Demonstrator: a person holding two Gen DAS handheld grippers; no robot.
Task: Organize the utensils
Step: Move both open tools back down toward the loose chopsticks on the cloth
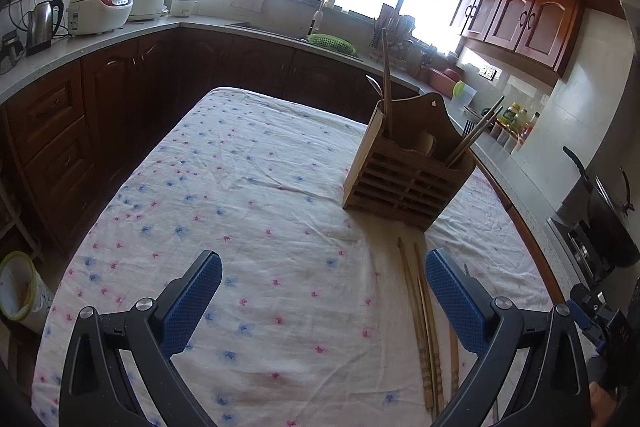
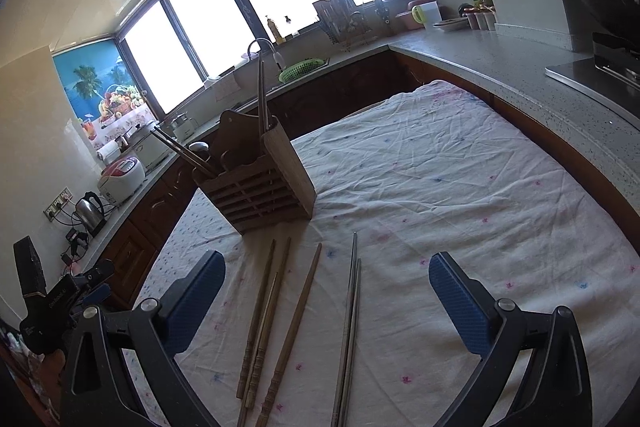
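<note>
A slatted wooden utensil holder [image 1: 404,171] [image 2: 260,183] stands on the floral tablecloth [image 1: 248,195] [image 2: 440,187], with chopsticks and a spoon sticking up out of it. Three wooden chopsticks [image 2: 272,311] and a pair of metal chopsticks [image 2: 350,323] lie loose on the cloth in front of it. In the left wrist view the wooden chopsticks [image 1: 424,323] lie beside my right finger. My left gripper [image 1: 324,301] is open and empty above the cloth. My right gripper [image 2: 326,301] is open and empty, hovering over the loose chopsticks.
A kitchen counter [image 1: 120,39] wraps around the table with a rice cooker [image 1: 100,9], kettle [image 1: 42,25], sink with green basket [image 1: 332,43] and a wok on the stove [image 1: 608,219]. A bin [image 1: 20,291] stands left of the table. The other gripper [image 2: 60,303] shows at left.
</note>
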